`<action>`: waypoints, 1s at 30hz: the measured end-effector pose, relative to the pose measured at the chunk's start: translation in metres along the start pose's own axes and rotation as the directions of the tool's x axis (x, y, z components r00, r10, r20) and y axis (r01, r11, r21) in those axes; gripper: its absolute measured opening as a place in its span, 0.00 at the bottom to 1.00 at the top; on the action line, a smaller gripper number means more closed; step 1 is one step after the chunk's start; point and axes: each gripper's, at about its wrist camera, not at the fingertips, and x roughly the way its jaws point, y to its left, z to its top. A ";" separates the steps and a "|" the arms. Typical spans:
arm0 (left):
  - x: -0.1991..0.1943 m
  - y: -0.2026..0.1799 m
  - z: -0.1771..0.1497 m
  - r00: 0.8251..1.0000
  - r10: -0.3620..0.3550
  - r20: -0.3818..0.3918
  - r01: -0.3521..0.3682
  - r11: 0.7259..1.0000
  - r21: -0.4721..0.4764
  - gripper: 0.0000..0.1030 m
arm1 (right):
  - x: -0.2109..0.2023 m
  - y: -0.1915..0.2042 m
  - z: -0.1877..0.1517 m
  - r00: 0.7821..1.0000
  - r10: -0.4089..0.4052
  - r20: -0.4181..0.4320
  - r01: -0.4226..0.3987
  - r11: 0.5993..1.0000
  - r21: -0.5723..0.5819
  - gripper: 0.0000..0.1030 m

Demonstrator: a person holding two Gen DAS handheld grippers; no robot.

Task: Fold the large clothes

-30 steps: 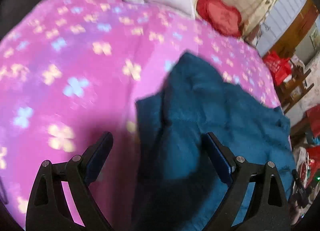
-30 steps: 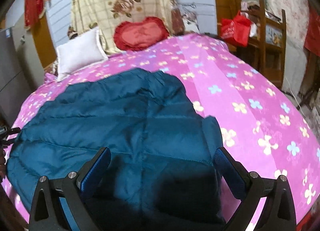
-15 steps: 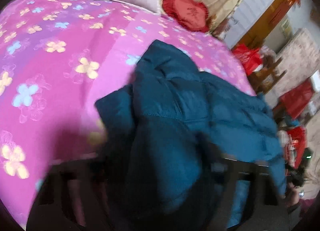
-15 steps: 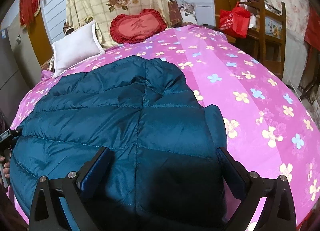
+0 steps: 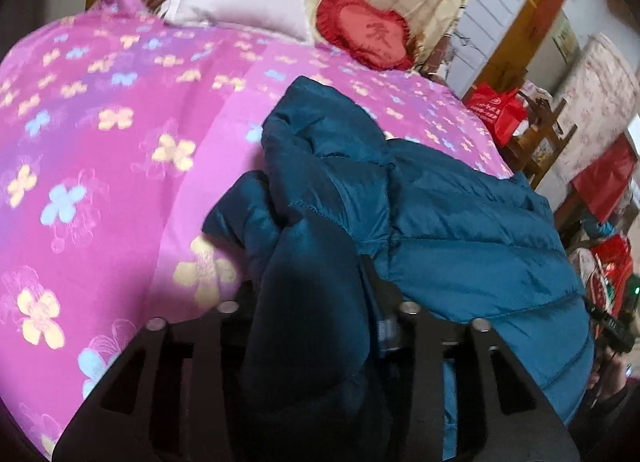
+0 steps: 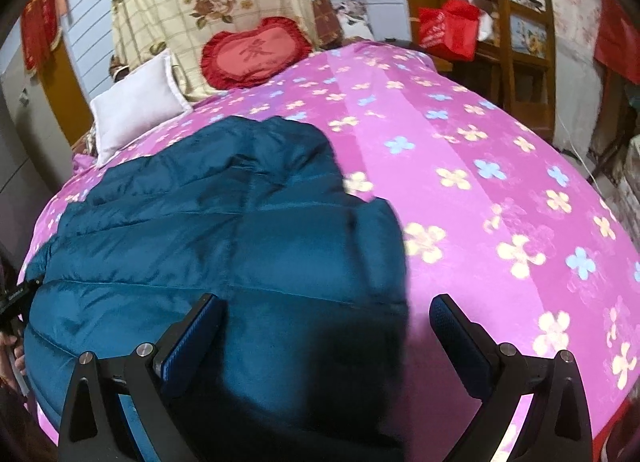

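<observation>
- Two grippers work over one bed: the left gripper point(image 5: 316, 318) is pitched low over the bedspread point(image 5: 100, 166), jaws clenched on a thick, bunched fold of the teal jacket point(image 5: 460, 230), which bulges up between the black finger frames and hides the pads.
- From that pinched fold the jacket runs away to the right, crumpled into puffy ridges, with a loose cuff-like end lying on the spread just left of the jaws.
- Its fabric is smooth, slightly glossy and quilted, stitched into broad padded bands.
- Across the bed, the right gripper point(image 6: 324, 326) hovers level above the jacket point(image 6: 208, 230), jaws released and spread wide; the left blue ribbed pad sits over the teal cloth, the right one over bare pink spread, neither clearly touching.
- Beneath it the jacket lies mostly flat, a centre seam running away from the camera.
- Pink bedspread point(image 6: 480, 166) is soft-looking, printed with yellow and blue four-petal flowers.
- At the head of the bed lie a plain white pillow point(image 6: 136, 110) and a red frilled heart-shaped cushion point(image 6: 252, 54).
- Right of the bed, a red bag point(image 6: 448, 30) rests on a wooden chair point(image 6: 524, 46).
</observation>
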 end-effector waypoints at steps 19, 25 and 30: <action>0.001 -0.010 -0.004 0.996 0.087 0.000 -0.087 0.996 0.014 0.39 | 0.043 -0.023 0.016 0.859 0.492 -0.141 -0.491 0.870 0.039 0.45; -0.026 -0.048 -0.004 0.966 0.248 0.069 -0.254 0.964 0.080 0.14 | 0.004 0.001 0.019 0.910 0.412 -0.042 -0.414 0.900 -0.134 0.25; -0.076 -0.072 -0.003 0.965 0.225 0.132 -0.232 0.971 0.048 0.14 | -0.057 0.007 0.025 0.897 0.420 0.133 -0.388 0.896 -0.214 0.21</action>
